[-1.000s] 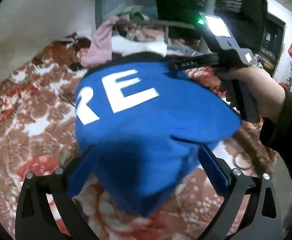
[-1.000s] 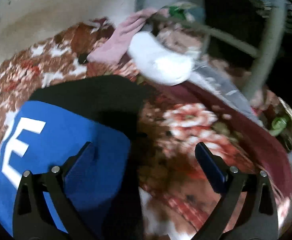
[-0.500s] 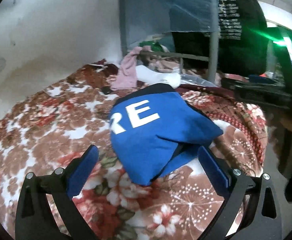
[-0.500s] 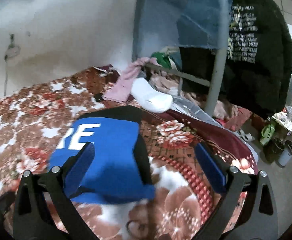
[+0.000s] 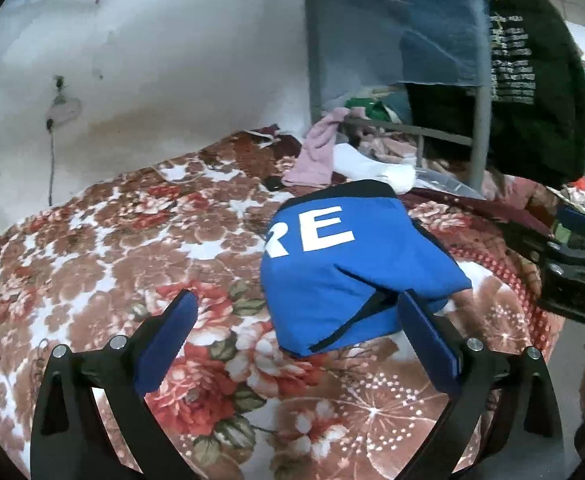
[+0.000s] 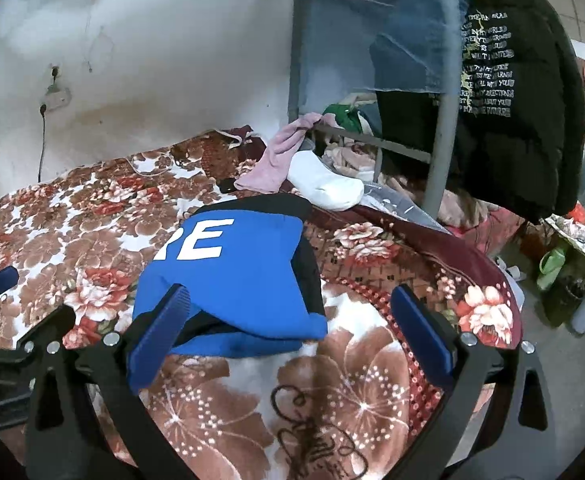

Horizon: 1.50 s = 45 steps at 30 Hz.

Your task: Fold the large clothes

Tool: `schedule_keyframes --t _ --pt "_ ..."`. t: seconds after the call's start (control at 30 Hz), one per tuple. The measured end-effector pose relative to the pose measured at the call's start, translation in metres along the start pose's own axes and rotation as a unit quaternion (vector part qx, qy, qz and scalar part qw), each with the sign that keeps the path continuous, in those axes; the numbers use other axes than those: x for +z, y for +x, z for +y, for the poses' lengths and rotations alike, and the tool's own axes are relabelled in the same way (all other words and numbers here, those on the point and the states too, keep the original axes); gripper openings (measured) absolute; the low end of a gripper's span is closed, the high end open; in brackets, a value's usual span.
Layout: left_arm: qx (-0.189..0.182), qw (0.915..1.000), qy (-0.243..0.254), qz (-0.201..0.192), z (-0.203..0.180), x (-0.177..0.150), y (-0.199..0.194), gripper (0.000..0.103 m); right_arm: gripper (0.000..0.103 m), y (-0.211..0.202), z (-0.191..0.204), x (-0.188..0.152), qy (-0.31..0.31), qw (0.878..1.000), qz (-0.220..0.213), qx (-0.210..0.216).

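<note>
A blue garment [image 5: 344, 268] with white letters "RE" and black trim lies folded in a compact bundle on the floral bedspread [image 5: 132, 248]. It also shows in the right wrist view [image 6: 232, 280]. My left gripper [image 5: 296, 340] is open and empty, held above the bed just short of the bundle's near edge. My right gripper [image 6: 288, 332] is open and empty, held over the bundle's near right corner. The right gripper's body shows at the right edge of the left wrist view [image 5: 572, 268].
A pink cloth [image 6: 276, 156] and a white sock [image 6: 324, 184] lie beyond the bundle by a grey metal bed frame [image 6: 440, 140]. A black printed jacket [image 6: 512, 100] hangs at right. The bed's edge and the floor [image 6: 552, 360] are at right.
Both grippers have pulled back and up from the blue garment, which now lies folded and free on the bed. The view has widened over the bed.
</note>
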State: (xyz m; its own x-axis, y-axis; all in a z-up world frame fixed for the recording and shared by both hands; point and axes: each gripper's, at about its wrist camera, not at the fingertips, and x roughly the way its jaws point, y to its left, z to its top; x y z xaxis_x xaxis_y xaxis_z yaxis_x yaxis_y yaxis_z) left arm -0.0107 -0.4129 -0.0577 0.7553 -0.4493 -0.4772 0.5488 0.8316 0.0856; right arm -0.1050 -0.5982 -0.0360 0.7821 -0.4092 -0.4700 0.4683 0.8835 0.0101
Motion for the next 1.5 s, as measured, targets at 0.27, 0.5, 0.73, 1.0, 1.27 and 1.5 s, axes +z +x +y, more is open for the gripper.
schedule_keyframes --t 0.27,0.5,0.73,1.0,1.27,1.5 --pt "0.025 0.9995 -0.012 -0.011 -0.014 0.008 -0.015 0.098 0.098 -0.013 -0.006 -0.001 -0.014 1.0 -0.002 0.016" --pt "0.02 0.9997 -0.012 -0.012 -0.027 0.014 -0.019 0.098 0.098 -0.018 -0.017 -0.001 -0.015 1.0 -0.002 0.025" --pt "0.018 0.9997 -0.002 -0.016 -0.031 0.015 -0.024 0.098 0.098 -0.024 -0.021 -0.001 -0.029 0.999 -0.001 0.033" --pt "-0.006 0.9999 -0.001 -0.008 -0.02 0.016 -0.03 0.098 0.099 -0.024 -0.031 0.001 -0.023 0.999 0.002 0.043" --pt "-0.024 0.9997 0.006 -0.007 -0.007 0.015 -0.035 0.098 0.099 -0.023 -0.041 0.008 -0.014 0.998 0.004 0.061" --pt "-0.025 0.9996 0.006 -0.007 -0.004 0.015 -0.033 0.098 0.099 -0.02 -0.033 0.009 -0.031 0.997 0.01 0.067"
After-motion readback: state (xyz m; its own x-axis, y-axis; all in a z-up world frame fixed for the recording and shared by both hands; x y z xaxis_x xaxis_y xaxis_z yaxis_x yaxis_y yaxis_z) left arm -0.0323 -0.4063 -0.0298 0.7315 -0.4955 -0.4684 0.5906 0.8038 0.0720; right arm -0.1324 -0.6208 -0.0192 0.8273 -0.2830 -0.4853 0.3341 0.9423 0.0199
